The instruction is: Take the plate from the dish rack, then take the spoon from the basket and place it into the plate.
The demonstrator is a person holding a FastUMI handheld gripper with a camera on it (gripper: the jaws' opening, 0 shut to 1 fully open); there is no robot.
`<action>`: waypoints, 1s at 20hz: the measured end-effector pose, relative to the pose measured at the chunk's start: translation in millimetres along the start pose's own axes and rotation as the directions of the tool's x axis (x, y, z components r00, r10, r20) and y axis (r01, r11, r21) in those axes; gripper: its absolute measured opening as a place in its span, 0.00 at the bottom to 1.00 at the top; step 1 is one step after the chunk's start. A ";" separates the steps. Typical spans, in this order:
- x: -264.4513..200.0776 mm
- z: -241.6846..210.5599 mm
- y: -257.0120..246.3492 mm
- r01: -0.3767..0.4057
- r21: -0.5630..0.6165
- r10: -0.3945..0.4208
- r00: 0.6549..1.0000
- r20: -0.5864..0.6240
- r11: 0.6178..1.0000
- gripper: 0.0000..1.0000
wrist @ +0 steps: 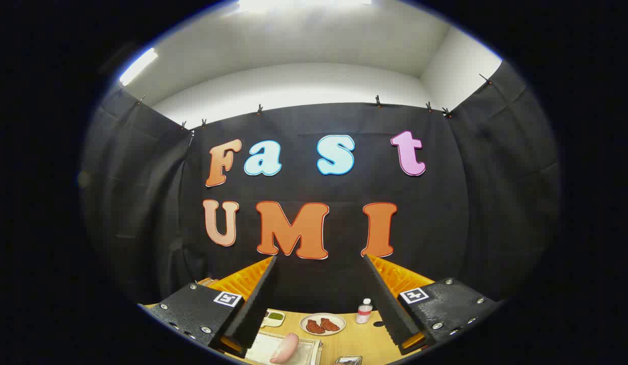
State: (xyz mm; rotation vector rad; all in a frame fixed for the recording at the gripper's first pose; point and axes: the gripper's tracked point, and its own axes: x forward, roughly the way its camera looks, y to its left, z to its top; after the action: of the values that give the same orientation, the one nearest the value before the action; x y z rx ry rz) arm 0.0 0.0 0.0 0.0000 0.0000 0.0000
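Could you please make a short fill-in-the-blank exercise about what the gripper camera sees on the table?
1. The gripper has its fingers ____, with nothing between them.
2. The round plate holds two reddish-brown pieces that look like ____.
3. Beside the plate stands a small ____ with a white cap.

Missing words: open; meat; bottle

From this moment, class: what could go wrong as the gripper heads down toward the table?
1. The gripper is open and held high, aimed at the booth wall, so the table sits low between its fingers; a fast descent could be poorly judged.
2. The plate of red food, the small bottle and the pink object on a tray lie close together beneath it and could be bumped; the upright bottle looks easiest to tip.
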 end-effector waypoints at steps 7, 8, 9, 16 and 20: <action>3.0 5.5 4.0 -0.006 -0.012 0.006 1.000 0.000 1.000 0.97; 3.4 5.1 5.2 -0.008 -0.015 0.008 1.000 0.001 1.000 0.97; 3.9 4.2 5.5 -0.007 -0.018 0.007 1.000 -0.002 1.000 0.97; 7.1 0.6 9.4 -0.020 -0.013 0.020 1.000 -0.014 1.000 0.97; 8.1 2.6 10.7 -0.026 -0.009 0.026 1.000 -0.009 1.000 0.97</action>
State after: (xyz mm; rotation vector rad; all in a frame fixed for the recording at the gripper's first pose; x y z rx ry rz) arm 8.1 10.7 2.6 -0.0087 0.0085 0.0262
